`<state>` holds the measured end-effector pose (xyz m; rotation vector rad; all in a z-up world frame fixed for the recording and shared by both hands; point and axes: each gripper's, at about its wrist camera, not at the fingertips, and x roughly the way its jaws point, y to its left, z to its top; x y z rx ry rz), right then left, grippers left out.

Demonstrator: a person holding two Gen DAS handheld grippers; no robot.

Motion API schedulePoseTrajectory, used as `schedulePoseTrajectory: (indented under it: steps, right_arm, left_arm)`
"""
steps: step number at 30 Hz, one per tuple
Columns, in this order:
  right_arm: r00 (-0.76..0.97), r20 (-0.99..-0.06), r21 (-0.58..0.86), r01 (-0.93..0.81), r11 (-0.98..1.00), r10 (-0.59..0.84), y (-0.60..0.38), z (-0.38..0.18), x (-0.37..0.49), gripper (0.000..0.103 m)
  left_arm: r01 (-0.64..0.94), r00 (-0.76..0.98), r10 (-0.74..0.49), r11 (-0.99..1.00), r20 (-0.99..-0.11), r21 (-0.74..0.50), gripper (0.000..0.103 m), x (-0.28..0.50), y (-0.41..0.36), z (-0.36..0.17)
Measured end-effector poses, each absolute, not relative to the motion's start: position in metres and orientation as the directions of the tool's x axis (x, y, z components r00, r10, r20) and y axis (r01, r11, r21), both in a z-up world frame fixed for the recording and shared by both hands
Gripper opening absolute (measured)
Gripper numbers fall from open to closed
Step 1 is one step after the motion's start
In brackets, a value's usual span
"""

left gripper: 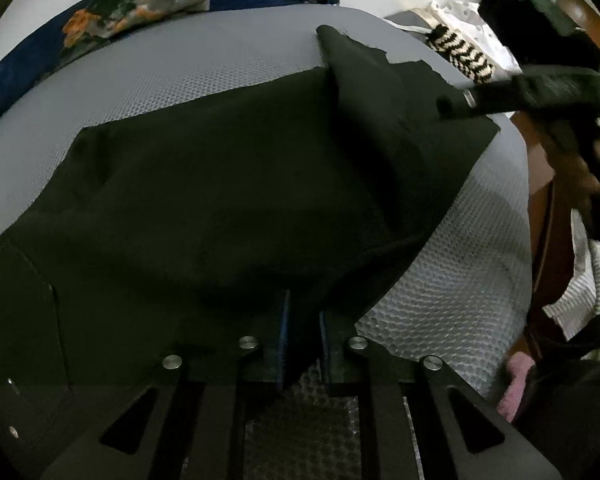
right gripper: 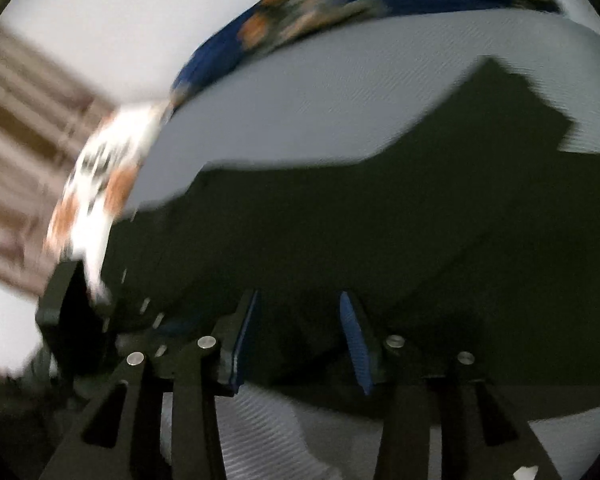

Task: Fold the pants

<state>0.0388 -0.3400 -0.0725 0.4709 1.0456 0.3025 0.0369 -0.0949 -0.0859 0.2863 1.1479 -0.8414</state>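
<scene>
Black pants lie spread on a grey textured mattress. My left gripper is shut on the near edge of the pants, fabric pinched between its blue pads. The right gripper shows in the left wrist view at the far right, over a folded-up part of the pants. In the blurred right wrist view, my right gripper is open over the pants, its blue pads wide apart with dark cloth behind them.
A dark blue floral pillow lies at the far side of the mattress. A black-and-white striped cloth and white fabric sit at the right edge. A wooden frame borders the right.
</scene>
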Motion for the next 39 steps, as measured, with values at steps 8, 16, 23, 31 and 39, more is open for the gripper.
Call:
schedulePoseTrajectory:
  steps: [8,16,23,31,39]
  right_arm:
    - [0.630,-0.719,0.566,0.286,0.773,0.294,-0.486,-0.091,0.101,0.040]
    - [0.649,-0.717,0.597,0.383,0.705,0.255,-0.533,-0.103,0.133,0.039]
    - [0.655,-0.715,0.601,0.397,0.694,0.245,-0.540,-0.111,0.149,0.010]
    - [0.691,-0.720,0.461,0.406,0.789,0.064,-0.532,-0.062,0.114,0.003]
    - [0.629,-0.762,0.303,0.554,0.775,-0.152,-0.547,-0.053,0.004,0.002]
  left_arm:
    - [0.684,0.139,-0.446,0.689,-0.884,-0.240,0.013,0.038,-0.092,-0.087]
    - [0.662,0.129,-0.443,0.705,-0.887,-0.255,0.013,0.039,-0.087,-0.087]
    - [0.657,0.128,-0.438,0.710,-0.890,-0.255,0.013,0.040,-0.090,-0.088]
    - [0.662,0.134,-0.432,0.709,-0.892,-0.243,0.013,0.039,-0.089,-0.086]
    - [0.676,0.142,-0.436,0.699,-0.889,-0.235,0.013,0.036,-0.089,-0.086]
